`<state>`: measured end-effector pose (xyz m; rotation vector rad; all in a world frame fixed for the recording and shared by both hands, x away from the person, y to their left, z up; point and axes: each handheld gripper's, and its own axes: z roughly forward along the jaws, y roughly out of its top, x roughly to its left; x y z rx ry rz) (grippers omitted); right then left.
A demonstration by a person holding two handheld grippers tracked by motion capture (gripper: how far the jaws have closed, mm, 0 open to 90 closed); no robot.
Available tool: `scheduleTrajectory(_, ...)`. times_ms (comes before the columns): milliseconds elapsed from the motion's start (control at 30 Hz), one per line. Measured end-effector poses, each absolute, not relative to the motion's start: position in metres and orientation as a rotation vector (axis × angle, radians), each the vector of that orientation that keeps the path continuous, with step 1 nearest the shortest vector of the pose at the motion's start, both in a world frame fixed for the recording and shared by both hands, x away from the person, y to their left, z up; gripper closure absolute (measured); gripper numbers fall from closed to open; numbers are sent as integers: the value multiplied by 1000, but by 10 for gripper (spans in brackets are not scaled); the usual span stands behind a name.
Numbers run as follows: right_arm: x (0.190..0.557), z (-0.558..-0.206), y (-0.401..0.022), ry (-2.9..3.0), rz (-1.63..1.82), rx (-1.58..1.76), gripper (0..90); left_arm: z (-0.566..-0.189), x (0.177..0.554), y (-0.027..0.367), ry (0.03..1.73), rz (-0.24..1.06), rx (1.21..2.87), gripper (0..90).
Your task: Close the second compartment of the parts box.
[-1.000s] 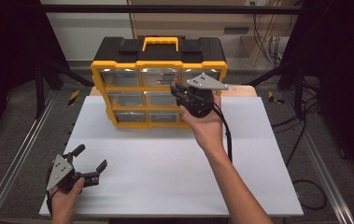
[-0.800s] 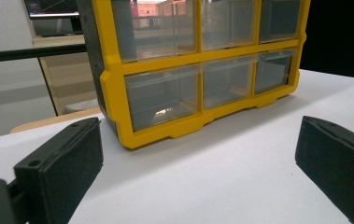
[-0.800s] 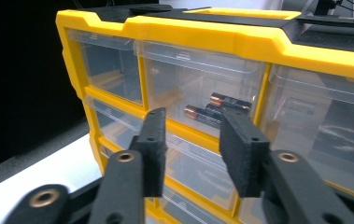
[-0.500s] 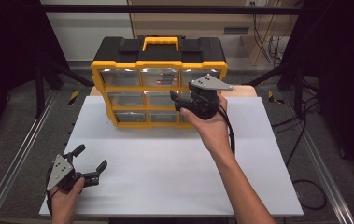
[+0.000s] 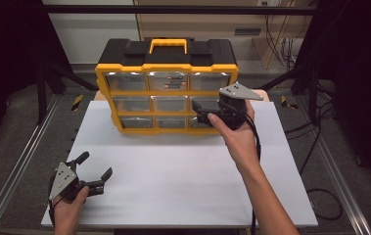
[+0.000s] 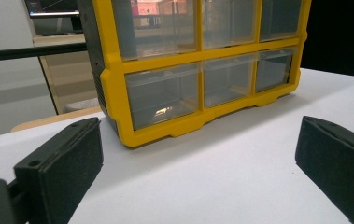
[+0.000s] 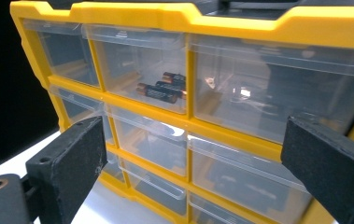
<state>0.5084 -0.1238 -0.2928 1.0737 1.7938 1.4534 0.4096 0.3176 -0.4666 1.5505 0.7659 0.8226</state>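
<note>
Yellow-framed organizer [image 5: 166, 105] with clear drawers, upright at the white table's far edge

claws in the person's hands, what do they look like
Both claws, left and right, are black, each topped by a grey three-cornered plate. The jaws are flat black blocks with a grainy pad face. A black cable trails from the right one. Forearms are bare, no sleeves.

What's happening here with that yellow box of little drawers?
A person holds a two-jaw gripper in each hand at a white table. The right gripper is up against the clear drawers of the yellow organizer; its jaws have just been opening, with nothing between them. Batteries lie in the top middle drawer. The left gripper rests open near the table's front corner.
</note>
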Motion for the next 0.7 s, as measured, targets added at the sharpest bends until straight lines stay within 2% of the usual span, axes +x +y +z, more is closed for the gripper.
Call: scheduleTrajectory(700,490,-300,-170,1752,1434,1096,61,-467,409,317,764,823,1554,5)
